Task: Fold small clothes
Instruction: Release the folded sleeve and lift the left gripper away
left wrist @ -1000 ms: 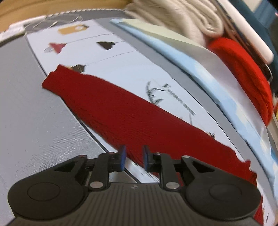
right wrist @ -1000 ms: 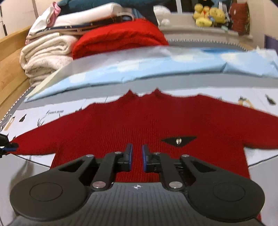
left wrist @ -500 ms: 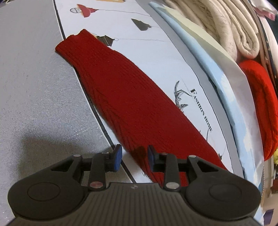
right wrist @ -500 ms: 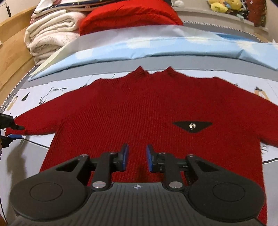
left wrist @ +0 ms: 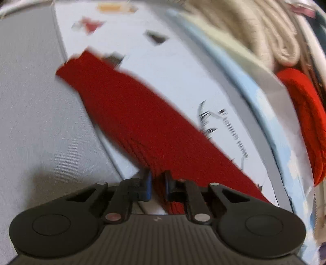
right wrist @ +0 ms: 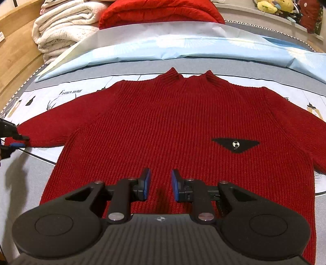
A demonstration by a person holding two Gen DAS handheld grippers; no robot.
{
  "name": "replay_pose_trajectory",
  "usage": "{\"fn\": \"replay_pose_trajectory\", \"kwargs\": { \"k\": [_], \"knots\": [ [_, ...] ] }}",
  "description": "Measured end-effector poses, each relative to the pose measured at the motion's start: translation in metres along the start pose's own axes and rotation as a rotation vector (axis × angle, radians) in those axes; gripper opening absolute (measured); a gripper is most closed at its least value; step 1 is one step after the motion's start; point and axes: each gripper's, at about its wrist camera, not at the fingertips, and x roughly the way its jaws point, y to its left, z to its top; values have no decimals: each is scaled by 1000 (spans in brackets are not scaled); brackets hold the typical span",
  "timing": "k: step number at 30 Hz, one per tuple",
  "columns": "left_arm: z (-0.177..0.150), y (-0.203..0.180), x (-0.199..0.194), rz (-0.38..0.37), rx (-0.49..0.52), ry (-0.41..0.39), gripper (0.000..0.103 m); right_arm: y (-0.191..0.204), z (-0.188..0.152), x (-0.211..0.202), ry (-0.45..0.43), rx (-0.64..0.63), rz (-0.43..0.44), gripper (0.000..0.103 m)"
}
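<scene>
A small red knit sweater (right wrist: 183, 126) with a black triangular patch (right wrist: 236, 144) lies flat, front up, on a printed sheet. My right gripper (right wrist: 160, 186) is open, low over the sweater's bottom hem, holding nothing. In the left wrist view, the sweater's left sleeve (left wrist: 130, 114) runs diagonally away. My left gripper (left wrist: 156, 183) has closed onto the sleeve's lower edge, with red knit between the blue pads. The left gripper (right wrist: 15, 141) also shows at the left edge of the right wrist view, at the sleeve's cuff end.
A light blue pillow (right wrist: 183, 46) lies beyond the collar. Folded cream blankets (right wrist: 61, 32) and a red quilt (right wrist: 159, 12) are stacked behind it. A wooden bed frame (right wrist: 14, 53) runs along the left. Grey sheet (left wrist: 30, 106) lies left of the sleeve.
My left gripper has narrowed its jaws around the sleeve's edge; the view is blurred from motion. My right gripper has opened wider and come closer to the hem.
</scene>
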Motion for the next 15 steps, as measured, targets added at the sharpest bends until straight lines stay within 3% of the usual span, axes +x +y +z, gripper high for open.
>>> {"fn": "replay_pose_trajectory", "kwargs": {
  "k": [5,7,9,10,12,15],
  "knots": [
    [-21,-68,-48,-59,302,-230,9,-5,1,-1,-12,27,-27,23],
    [-47,-103,-68,-146,471,-304,9,-8,2,0,-14,44,-32,23],
    [-84,-136,-85,-283,651,-332,8,-9,1,0,-16,51,-37,23],
    [-109,-153,-92,-374,764,-307,7,-9,1,0,-16,54,-39,23],
    [-159,-179,-95,-539,955,-166,2,-11,0,1,-18,69,-48,23],
    [-213,-196,-97,-690,1131,20,5,-18,0,5,-16,100,-70,23]
  ]
}}
